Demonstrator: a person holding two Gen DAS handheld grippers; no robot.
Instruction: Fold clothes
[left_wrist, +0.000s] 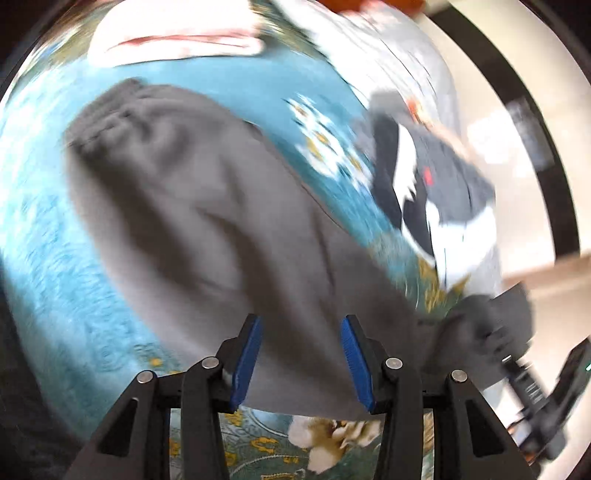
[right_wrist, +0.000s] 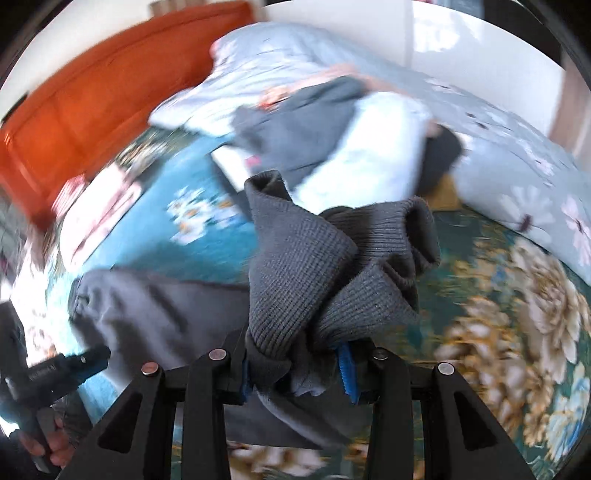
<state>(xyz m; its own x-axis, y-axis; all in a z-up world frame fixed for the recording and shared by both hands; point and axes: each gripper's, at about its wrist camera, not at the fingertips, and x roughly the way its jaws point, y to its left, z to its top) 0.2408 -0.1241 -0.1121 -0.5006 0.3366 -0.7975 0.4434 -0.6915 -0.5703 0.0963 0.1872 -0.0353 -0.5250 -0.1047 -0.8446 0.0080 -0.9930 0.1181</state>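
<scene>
One grey garment (left_wrist: 192, 206) spread across the teal floral bedspread (left_wrist: 55, 240). Left hand-held gripper (left_wrist: 301, 354) spread wide above its hem. Right hand-held gripper (right_wrist: 295, 373) pinching a bunched ribbed cuff (right_wrist: 295, 266). One heap of clothes (right_wrist: 332, 140) behind, one orange headboard (right_wrist: 92, 92).

A bed with a teal floral bedspread (left_wrist: 55, 258) carries everything. On it lie a grey garment (left_wrist: 177, 206), a heap of dark and white clothes (right_wrist: 332, 147), and a pale floral quilt (right_wrist: 517, 158).

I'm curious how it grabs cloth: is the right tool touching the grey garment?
Touching. In the right wrist view, the right tool has the grey garment's ribbed fabric bunched between its fingers.
</scene>
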